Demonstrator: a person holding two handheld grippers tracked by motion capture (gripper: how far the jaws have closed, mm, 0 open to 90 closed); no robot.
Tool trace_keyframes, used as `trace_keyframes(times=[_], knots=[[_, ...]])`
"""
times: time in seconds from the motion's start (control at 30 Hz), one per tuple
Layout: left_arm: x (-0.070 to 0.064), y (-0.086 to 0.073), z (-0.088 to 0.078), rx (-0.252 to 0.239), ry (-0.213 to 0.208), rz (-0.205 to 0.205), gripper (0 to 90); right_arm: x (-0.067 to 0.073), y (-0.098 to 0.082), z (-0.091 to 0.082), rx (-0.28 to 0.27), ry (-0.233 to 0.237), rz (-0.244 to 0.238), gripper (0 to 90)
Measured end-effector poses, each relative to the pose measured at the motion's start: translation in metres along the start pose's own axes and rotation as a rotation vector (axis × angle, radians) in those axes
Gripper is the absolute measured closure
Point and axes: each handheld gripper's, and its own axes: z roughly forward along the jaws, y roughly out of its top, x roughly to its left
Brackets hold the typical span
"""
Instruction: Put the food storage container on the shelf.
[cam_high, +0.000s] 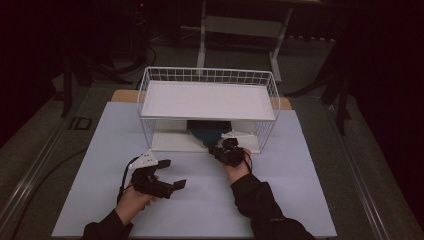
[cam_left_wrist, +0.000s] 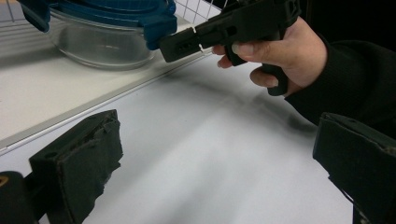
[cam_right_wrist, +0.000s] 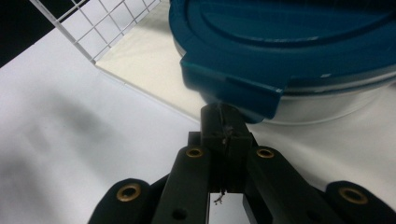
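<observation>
**Lifting the lid clip without shoving the container**

Start from the right gripper (cam_right_wrist: 224, 116): jaws pressed together, holding nothing, tips tucked just under the corner clip (cam_right_wrist: 233, 84) of the blue lid (cam_right_wrist: 289, 42). Find the glass container (cam_right_wrist: 327, 105) directly ahead of those tips, sitting on the white bottom board (cam_right_wrist: 140, 60) of the wire rack (cam_high: 207, 75), close to the board's front edge.

Probably a matter of flipping that clip open, judging by the tip placement. Work with the jaws closed as one narrow lever. Seat the tips squarely under the clip's lower lip, not on its slanted face, to avoid slipping off to one side. Lift upward and slightly away from the glass, rather than pushing forward; a forward push likely slides the whole container deeper under the shelf. Move slowly, expecting a sudden release at the snap.

Note the left gripper (cam_left_wrist: 219, 154) low over the table (cam_high: 200, 200), jaws spread wide and empty, well short of the container, with the right hand (cam_left_wrist: 285, 51) ahead of it. Consider bringing it up against the glass on the side away from the clip as a brace, should the container begin to creep or tip.
</observation>
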Motion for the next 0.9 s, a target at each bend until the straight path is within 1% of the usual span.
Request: trace_keyframes(times=[0.03,0.1,0.13,0.23,0.27,0.33,0.37,0.4,0.43,0.5,0.57,0.63,0.7,0.8,0.83,0.9], knots=[[0.000,0.000,0.000,-0.001,0.001,0.000,1.4,0.002,-0.001,-0.001,0.001,0.015,0.002,86.1],[-0.001,0.001,-0.001,-0.004,0.002,0.003,1.4,0.007,-0.003,-0.002,-0.005,0.016,-0.026,81.0],[-0.001,0.001,-0.002,-0.008,0.003,0.006,1.4,0.008,-0.003,-0.004,-0.009,0.023,-0.032,78.8],[-0.002,0.003,-0.003,-0.013,0.006,0.012,1.4,0.014,-0.004,-0.011,-0.028,0.032,-0.051,65.9],[-0.003,0.003,-0.004,-0.014,0.005,0.015,1.4,0.016,-0.004,-0.013,-0.033,0.027,-0.054,62.5],[-0.004,0.004,-0.005,-0.015,0.006,0.019,1.4,0.018,-0.005,-0.018,-0.048,0.016,-0.056,49.4],[-0.005,0.004,-0.005,-0.016,0.006,0.020,1.4,0.018,-0.007,-0.021,-0.057,0.018,-0.048,42.0],[-0.006,0.004,-0.005,-0.018,0.003,0.022,1.4,0.019,-0.007,-0.022,-0.061,0.022,-0.046,37.2],[-0.006,0.004,-0.005,-0.019,0.002,0.023,1.4,0.019,-0.008,-0.024,-0.064,0.038,-0.046,29.3],[-0.008,0.004,-0.006,-0.024,-0.004,0.027,1.4,0.019,-0.011,-0.028,-0.070,0.068,-0.052,20.1],[-0.009,0.004,-0.006,-0.021,-0.006,0.031,1.4,0.019,-0.014,-0.032,-0.075,0.085,-0.045,19.4],[-0.009,0.004,-0.007,-0.022,-0.012,0.034,1.4,0.018,-0.016,-0.036,-0.072,0.088,-0.063,17.1],[-0.010,0.003,-0.008,-0.021,-0.017,0.034,1.4,0.017,-0.019,-0.042,-0.076,0.096,-0.065,16.9],[-0.012,0.003,-0.010,-0.022,-0.017,0.044,1.4,0.015,-0.024,-0.050,-0.083,0.093,-0.068,17.0],[-0.013,0.003,-0.010,-0.021,-0.015,0.045,1.4,0.014,-0.026,-0.054,-0.093,0.088,-0.068,17.0],[-0.013,0.003,-0.013,-0.029,-0.018,0.046,1.4,0.012,-0.028,-0.061,-0.105,0.076,-0.083,17.1]])
